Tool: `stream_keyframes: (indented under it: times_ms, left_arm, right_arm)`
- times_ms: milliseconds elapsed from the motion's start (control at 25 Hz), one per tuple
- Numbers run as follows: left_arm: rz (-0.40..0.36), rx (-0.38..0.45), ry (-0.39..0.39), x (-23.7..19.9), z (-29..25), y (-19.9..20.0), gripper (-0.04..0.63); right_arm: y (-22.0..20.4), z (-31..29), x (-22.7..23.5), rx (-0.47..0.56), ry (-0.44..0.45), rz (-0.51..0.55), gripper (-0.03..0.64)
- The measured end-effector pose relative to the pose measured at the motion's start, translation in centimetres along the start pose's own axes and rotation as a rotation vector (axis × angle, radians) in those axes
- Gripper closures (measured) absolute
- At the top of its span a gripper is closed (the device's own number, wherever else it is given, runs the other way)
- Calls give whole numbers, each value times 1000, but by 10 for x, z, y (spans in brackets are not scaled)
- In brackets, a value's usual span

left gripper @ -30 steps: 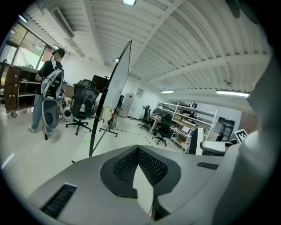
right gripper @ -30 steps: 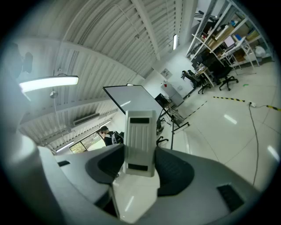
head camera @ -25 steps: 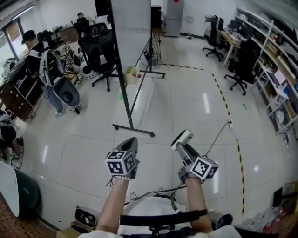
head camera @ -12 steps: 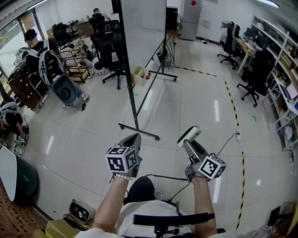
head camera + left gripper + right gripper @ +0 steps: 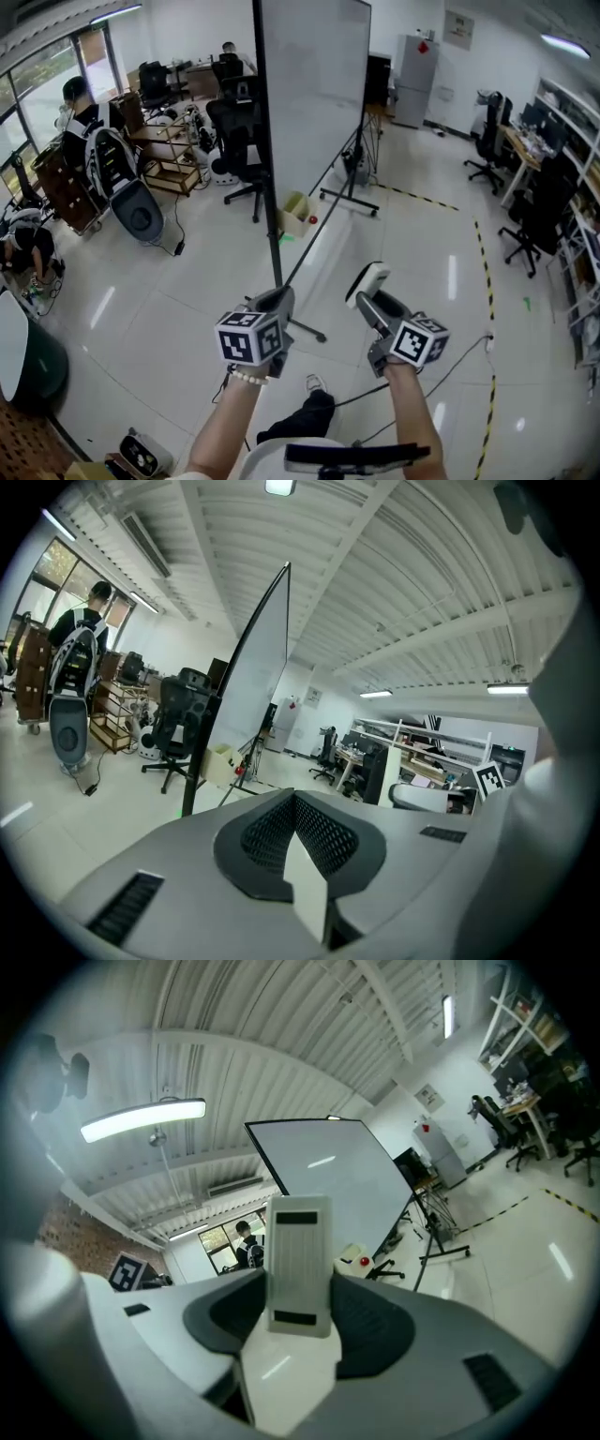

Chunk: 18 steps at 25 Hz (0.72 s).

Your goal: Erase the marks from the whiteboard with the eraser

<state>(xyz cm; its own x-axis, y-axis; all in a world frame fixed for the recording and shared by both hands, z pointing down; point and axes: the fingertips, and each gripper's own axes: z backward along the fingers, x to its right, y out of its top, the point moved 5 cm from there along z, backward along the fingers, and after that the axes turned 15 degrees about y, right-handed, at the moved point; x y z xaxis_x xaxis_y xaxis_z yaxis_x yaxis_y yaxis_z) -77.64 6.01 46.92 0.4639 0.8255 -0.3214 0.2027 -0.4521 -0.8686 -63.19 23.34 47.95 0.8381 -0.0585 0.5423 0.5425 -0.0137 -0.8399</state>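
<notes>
Eraser is clamped by its lower end in the right claw, whose jaws press on its two narrow sides. It looks like a light, stiff plastic block, probably smooth enough to slip if squeezed loosely. A hold low on the narrow sides, as here, seems right, since it leaves the upper part free to rub. Its long axis runs along the jaws. It sticks out past them, pointing up and forward toward the whiteboard, with its ribbed broad face toward the claw's camera. The left claw has its jaws closed together with nothing between them. The whiteboard stands on its floor stand well ahead, seen nearly edge-on; no marks can be made out on it.
</notes>
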Motion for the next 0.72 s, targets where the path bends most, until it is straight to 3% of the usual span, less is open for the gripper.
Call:
stream_keyframes:
  times_ms: [320,560,720]
  left_arm:
    - [0,80,40,-7,-126,110,607]
    - [-69,166,98,-6,-174,197,607]
    - [-103,205,137,4,-189,241,607]
  right_arm:
    - [149,-149,82,-61,135,125,371]
    - [278,-231,87,-56,229,265,371]
    - [355,-270,61,-90,302,345,370]
